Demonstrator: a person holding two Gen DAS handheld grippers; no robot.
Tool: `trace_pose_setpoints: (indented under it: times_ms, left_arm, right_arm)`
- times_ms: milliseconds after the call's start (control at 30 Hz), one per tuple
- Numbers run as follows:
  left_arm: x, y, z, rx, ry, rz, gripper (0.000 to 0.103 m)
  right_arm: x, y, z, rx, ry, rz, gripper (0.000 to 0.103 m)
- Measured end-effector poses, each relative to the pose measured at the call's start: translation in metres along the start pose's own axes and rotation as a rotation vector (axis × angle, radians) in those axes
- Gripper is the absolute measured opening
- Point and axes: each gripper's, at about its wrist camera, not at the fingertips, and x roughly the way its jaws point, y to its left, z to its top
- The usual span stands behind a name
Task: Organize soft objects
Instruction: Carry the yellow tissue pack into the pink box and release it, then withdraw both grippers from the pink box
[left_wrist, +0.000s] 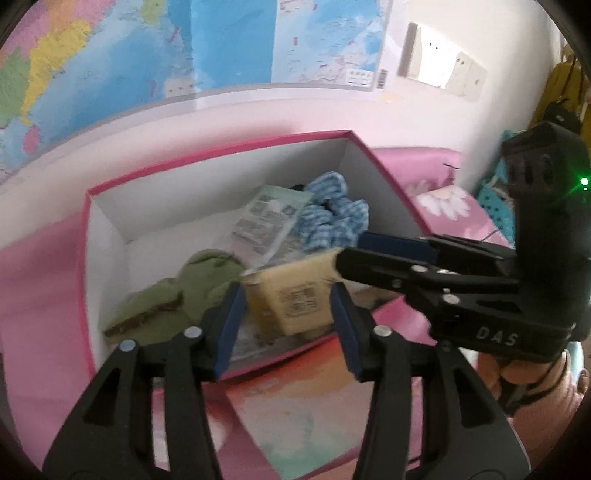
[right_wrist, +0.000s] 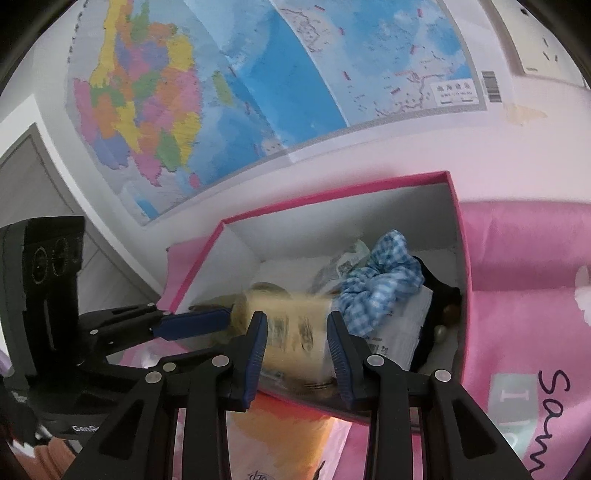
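Note:
A beige soft packet (left_wrist: 295, 299) with a printed code hangs over the near side of an open pink box (left_wrist: 218, 155). My right gripper (left_wrist: 349, 251) comes in from the right and is shut on the packet's upper right corner. My left gripper (left_wrist: 287, 291) is open, its blue pads close beside the packet's two sides. In the right wrist view the packet (right_wrist: 295, 328) is blurred between the right gripper's (right_wrist: 297, 317) pads, and the left gripper (right_wrist: 221, 317) reaches its left end. A green cloth (left_wrist: 184, 291) and a blue checked cloth (left_wrist: 328, 214) lie in the box.
A clear printed pouch (left_wrist: 269, 218) rests in the box (right_wrist: 332, 192), beside the checked cloth (right_wrist: 380, 280) and something black (right_wrist: 432, 295). The box stands on a pink bedsheet (right_wrist: 517, 258) against a white wall with a map (left_wrist: 147, 55). A person's hand (left_wrist: 535, 387) holds the right gripper.

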Motion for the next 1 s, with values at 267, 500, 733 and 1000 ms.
trace_pose_setpoints:
  times_ms: [267,500,733,1000]
  left_arm:
    - [-0.030,0.000,-0.022,0.029,-0.068,-0.001,0.052]
    - [-0.076,-0.006,-0.062,0.060,-0.145,-0.058,0.058]
    - [-0.090,-0.004,-0.104,0.022,-0.114,-0.105,0.058]
    - [-0.064,-0.007,-0.156,-0.037,0.023,-0.145,0.058]
  right_arm:
    - [-0.024,0.001,-0.014,-0.001,-0.030,0.014,0.037]
    - [-0.064,0.010,-0.042,-0.025,-0.054,0.066,0.044]
    - [-0.085,0.028,-0.077,-0.055,-0.015,0.134,0.048]
    - [-0.073,0.038,-0.144,-0.015,0.124,0.172,0.051]
